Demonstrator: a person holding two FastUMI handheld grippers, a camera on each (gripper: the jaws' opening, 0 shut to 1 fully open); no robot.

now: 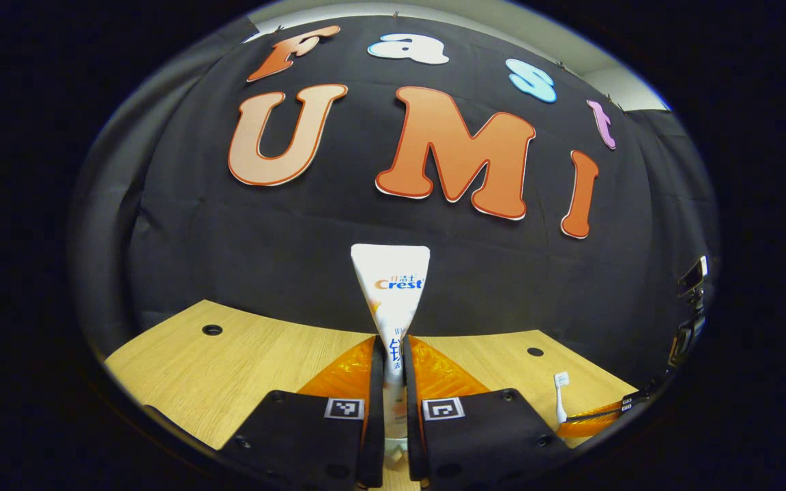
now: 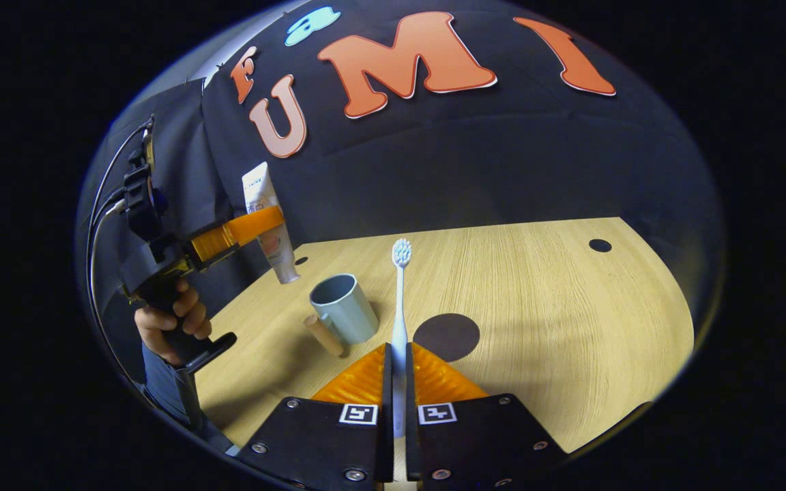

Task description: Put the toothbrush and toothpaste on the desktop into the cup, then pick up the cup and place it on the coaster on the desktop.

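Overhead, left tongs [image 1: 393,382] are clamping the toothpaste [image 1: 393,300] upright; right tongs [image 2: 397,382] are pinching the toothbrush [image 2: 400,307], bristles up, just beside the cup [image 2: 344,308] on the tabletop [image 2: 557,307].

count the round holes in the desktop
3. In the right gripper view: one hole at the far right of the desktop, one beside the held toothpaste; the left gripper view adds another. Others may be hidden.

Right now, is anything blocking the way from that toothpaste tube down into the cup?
Nothing visible. In the right gripper view the toothpaste, held in the left claw, hangs above and left of the open cup, with only air between them.
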